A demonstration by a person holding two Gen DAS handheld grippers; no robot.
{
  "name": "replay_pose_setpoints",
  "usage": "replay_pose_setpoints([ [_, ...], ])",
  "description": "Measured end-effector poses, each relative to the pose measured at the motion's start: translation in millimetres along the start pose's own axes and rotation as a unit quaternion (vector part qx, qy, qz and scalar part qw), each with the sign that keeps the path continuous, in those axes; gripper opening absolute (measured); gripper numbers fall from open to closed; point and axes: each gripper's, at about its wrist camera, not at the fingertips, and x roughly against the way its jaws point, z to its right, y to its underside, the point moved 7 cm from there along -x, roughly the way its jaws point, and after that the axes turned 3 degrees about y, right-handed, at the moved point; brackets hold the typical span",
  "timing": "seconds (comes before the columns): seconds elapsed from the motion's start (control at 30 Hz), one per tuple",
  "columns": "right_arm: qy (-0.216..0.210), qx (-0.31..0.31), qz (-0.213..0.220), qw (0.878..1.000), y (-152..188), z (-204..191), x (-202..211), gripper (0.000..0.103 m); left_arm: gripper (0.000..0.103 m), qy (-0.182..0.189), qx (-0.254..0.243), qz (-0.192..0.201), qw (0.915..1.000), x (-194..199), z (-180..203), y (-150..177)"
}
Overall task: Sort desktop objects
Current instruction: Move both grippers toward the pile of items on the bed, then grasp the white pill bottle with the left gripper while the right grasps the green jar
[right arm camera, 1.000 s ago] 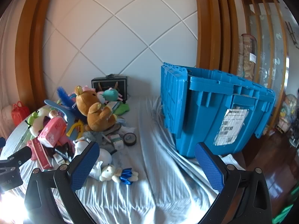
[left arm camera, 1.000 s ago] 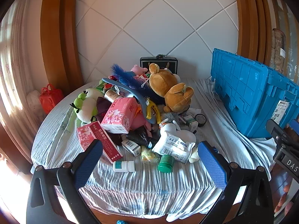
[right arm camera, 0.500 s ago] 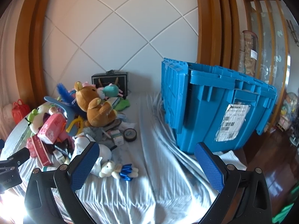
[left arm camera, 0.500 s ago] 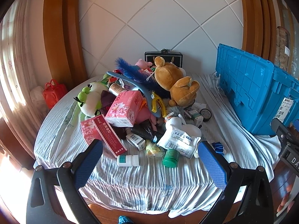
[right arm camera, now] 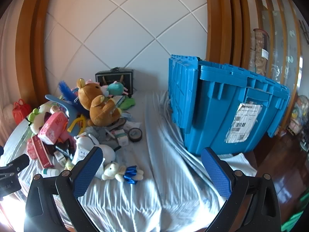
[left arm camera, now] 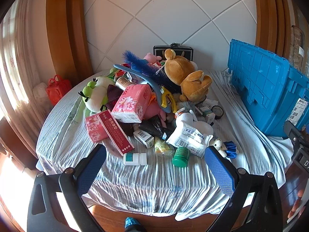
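Clutter is lying heaped on the white cloth, left of the blue crate, which is standing at the cloth's right side. Leaning atop the heap, well left of the crate, is the brown bear; the pink tissue pack is sitting farther left. Nearer the crate, at the heap's front edge, are lying the green jar and white bottle. Both the left gripper and right gripper are hovering with jaws spread, holding nothing, short of the heap.
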Motion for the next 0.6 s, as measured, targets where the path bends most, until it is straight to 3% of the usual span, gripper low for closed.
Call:
replay_pose_setpoints([
  [0.23, -0.006, -0.004, -0.028, 1.0, 9, -8, -22, 0.103, 0.103, -0.006, 0.003, -0.03, 0.9995, -22, -17, 9],
  [0.37, -0.013, 0.01, -0.049, 0.999, 15, -20, -38, 0.103, 0.103, 0.016, 0.017, -0.047, 0.9986, -46, -36, 12],
  [0.6, -0.027, 0.045, -0.104, 0.993, 34, -41, -79, 0.103, 0.099, -0.03, 0.033, -0.091, 0.9948, -97, -98, 29],
])
